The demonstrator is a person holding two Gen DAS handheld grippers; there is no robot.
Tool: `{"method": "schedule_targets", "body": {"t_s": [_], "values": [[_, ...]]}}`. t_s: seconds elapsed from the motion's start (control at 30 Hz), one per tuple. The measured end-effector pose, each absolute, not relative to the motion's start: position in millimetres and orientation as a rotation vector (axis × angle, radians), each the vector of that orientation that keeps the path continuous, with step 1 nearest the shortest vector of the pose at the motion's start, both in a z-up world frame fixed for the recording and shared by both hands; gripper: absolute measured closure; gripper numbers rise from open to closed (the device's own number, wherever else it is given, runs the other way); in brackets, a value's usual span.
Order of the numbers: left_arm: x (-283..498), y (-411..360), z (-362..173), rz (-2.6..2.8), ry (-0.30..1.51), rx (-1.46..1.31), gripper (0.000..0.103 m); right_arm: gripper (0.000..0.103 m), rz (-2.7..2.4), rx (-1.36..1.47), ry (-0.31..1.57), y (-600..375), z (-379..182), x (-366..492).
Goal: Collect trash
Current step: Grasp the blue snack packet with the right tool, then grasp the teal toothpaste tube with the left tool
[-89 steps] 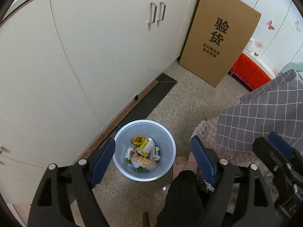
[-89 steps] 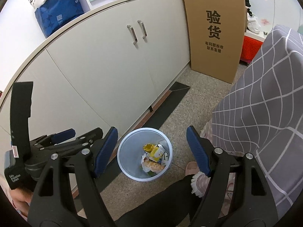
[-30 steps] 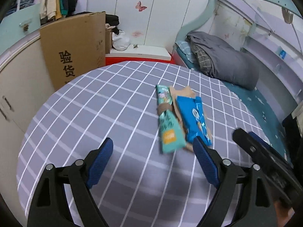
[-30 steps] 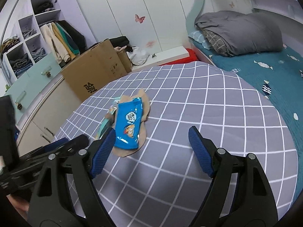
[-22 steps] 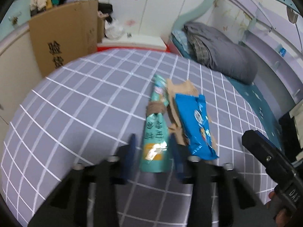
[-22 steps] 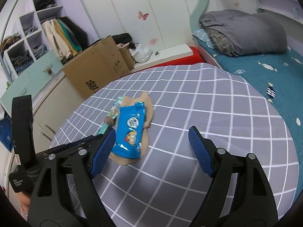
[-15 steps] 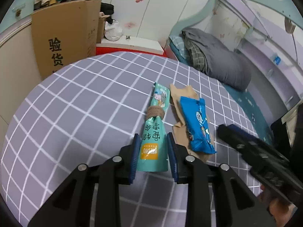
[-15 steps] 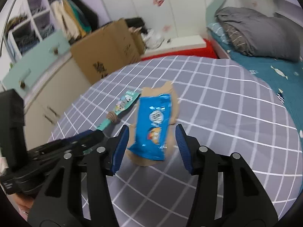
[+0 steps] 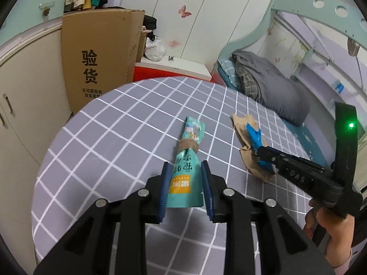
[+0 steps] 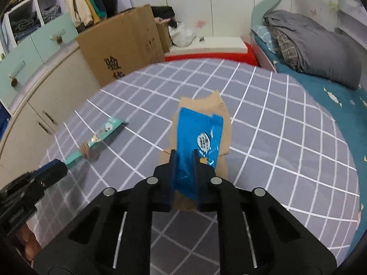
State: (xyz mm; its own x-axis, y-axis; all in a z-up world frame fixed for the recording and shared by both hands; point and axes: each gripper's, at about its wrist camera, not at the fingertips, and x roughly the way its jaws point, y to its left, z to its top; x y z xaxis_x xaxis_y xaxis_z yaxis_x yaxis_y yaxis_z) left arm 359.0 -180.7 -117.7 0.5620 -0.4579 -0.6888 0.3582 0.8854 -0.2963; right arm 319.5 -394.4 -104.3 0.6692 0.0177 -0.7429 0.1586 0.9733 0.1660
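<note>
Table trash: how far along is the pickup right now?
Nothing is off the checked tablecloth yet. In hand: the left gripper has closed on the teal wrapper; the right gripper has just been closing and now pinches the blue wrapper. Left to do: lift both and bin them. The brown paper under the blue wrapper still needs collecting.

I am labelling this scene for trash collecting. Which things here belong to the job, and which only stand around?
Job: teal wrapper in left gripper; blue wrapper in right gripper; brown paper.

Standing around: cardboard box, grey duvet, checked tablecloth.
</note>
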Motion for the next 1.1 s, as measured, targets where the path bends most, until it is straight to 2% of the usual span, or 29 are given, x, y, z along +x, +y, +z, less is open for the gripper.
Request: {"method": "schedule_targets", "body": {"t_s": [0.3, 0.57, 0.63, 0.7, 0.73, 1.1], "values": [[340, -137, -103, -0.486, 0.819, -0.189, 0.103, 0.094, -0.05, 0.184, 0.785, -360, -72, 300], [332, -128, -104, -0.481, 0.856, -0.224, 0.101, 0.094, -0.03, 0.186, 0.76, -348, -69, 288], [335, -133, -109, -0.49, 0.884, -0.242, 0.094, 0.094, -0.028, 0.195, 0.755, -352, -73, 287], [340, -140, -112, -0.482, 0.91, -0.25, 0.049, 0.094, -0.036, 0.202, 0.747, -359, -77, 287], [341, -144, -114, -0.473, 0.912, -0.256, 0.044, 0.094, -0.04, 0.204, 0.742, -363, -78, 287], [374, -221, -135, -0.425, 0.996, -0.33, 0.041, 0.094, -0.067, 0.23, 0.67, -411, -89, 281]]}}
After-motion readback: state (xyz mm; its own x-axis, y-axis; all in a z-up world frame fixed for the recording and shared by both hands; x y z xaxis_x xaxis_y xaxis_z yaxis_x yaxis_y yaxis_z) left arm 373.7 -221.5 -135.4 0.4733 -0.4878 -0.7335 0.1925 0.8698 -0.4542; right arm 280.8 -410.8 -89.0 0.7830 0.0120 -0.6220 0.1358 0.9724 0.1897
